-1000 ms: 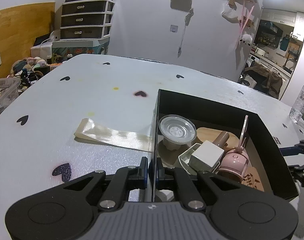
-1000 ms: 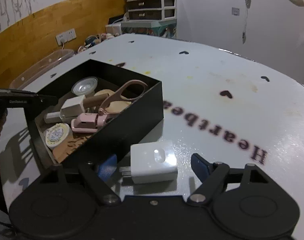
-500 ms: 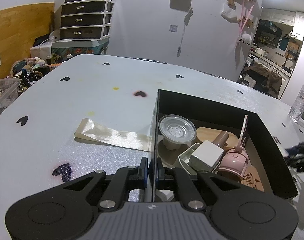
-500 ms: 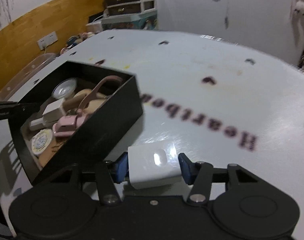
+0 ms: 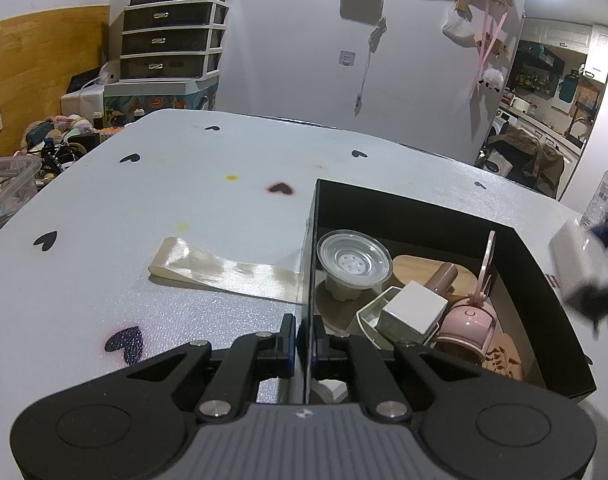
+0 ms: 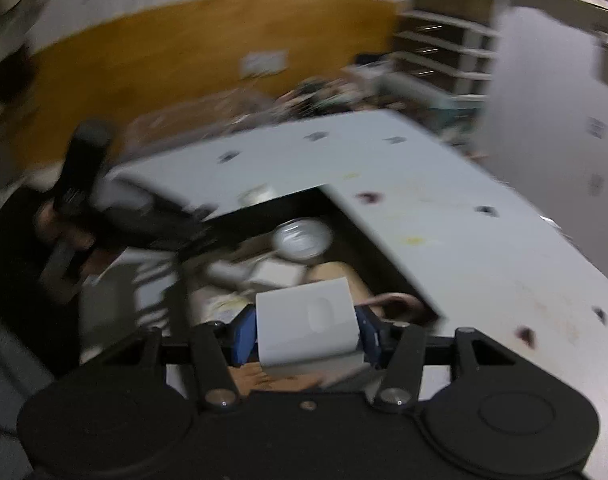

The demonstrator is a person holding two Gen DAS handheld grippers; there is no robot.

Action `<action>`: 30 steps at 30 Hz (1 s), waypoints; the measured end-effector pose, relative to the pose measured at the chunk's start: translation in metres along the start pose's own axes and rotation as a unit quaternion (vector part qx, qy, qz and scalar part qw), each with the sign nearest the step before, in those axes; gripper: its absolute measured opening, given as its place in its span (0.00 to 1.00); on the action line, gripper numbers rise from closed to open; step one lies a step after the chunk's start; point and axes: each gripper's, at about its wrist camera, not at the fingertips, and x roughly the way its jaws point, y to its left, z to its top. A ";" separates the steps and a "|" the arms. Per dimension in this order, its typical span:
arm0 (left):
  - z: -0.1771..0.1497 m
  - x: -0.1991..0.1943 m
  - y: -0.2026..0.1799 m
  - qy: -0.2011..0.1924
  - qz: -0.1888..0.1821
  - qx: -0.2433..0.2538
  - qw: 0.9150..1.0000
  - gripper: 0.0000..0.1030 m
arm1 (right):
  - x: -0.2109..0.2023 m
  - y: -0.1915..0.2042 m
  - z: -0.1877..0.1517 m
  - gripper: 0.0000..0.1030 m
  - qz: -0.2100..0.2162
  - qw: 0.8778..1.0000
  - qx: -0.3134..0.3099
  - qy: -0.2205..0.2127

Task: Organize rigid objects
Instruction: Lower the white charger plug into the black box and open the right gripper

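Pinching the white plastic charger cube (image 6: 306, 322), the right gripper (image 6: 306, 330) hangs over the half-filled black cardboard box (image 5: 544, 280) (left gripper (image 5: 304, 342) clamps its wall); dropping remains.

I see a ribbon (image 5: 224, 272) lying flat on the table (image 5: 152, 200). Left of the table sits a clear bin (image 5: 8, 184), behind it a drawer unit (image 5: 168, 46), and far right a bottle (image 5: 602, 196).
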 end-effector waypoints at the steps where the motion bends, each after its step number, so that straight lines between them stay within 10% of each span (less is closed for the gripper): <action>1: 0.000 0.000 0.000 0.000 0.000 0.000 1.000 0.07 | 0.007 0.005 0.003 0.52 0.010 1.000 -0.017 0.015; 12: 0.000 -0.001 0.000 0.000 -0.001 0.002 1.000 0.07 | 0.048 0.006 -0.001 0.50 0.036 0.992 -0.026 0.121; 16: 0.000 -0.001 0.000 0.000 0.000 0.002 1.000 0.07 | 0.039 0.001 0.001 0.74 0.041 0.994 -0.009 0.103; 30: 0.000 -0.001 0.001 0.000 0.000 0.002 1.000 0.07 | 0.025 0.009 0.009 0.80 0.004 0.997 -0.007 0.074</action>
